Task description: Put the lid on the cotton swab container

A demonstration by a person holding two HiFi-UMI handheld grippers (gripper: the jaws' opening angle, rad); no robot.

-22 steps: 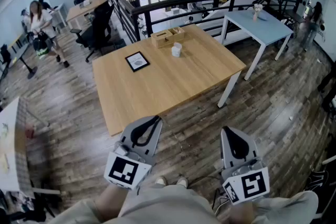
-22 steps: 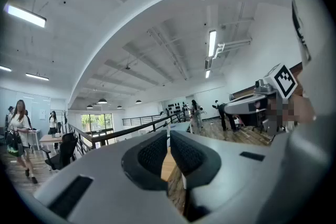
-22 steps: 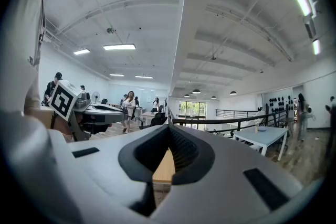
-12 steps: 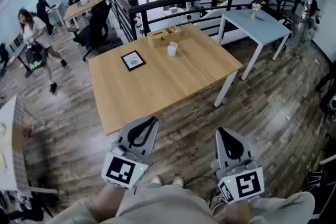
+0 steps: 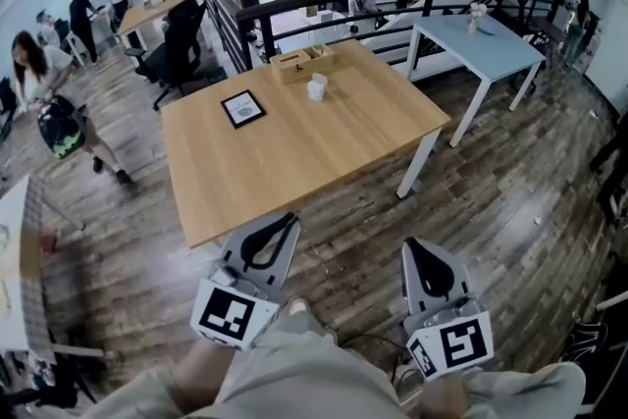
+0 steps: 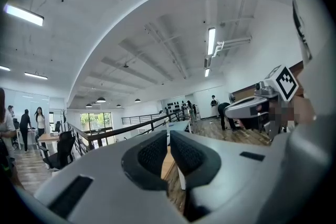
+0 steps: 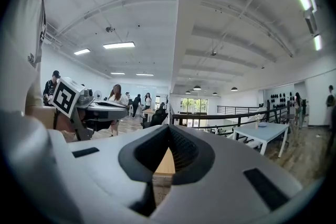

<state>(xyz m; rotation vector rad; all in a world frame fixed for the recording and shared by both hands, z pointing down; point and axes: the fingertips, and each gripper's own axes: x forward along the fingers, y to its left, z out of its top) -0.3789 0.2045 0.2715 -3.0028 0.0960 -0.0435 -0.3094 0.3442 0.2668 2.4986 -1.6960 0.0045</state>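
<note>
I am holding the left gripper (image 5: 282, 229) low by my body over the wooden floor (image 5: 510, 201), and its jaws are pressing together with nothing between them. Ahead, well apart from both grippers, the wooden surface (image 5: 294, 152) is carrying a dark frame (image 5: 242, 108) lying flat at its far left. Right of it, a wooden box (image 5: 299, 62) is sitting at the far edge, and the white swab container (image 5: 316, 87) is standing just in front of the box. I cannot make out its lid from here. The right gripper (image 5: 420, 252) is hanging beside the left one, jaws together and empty.
</note>
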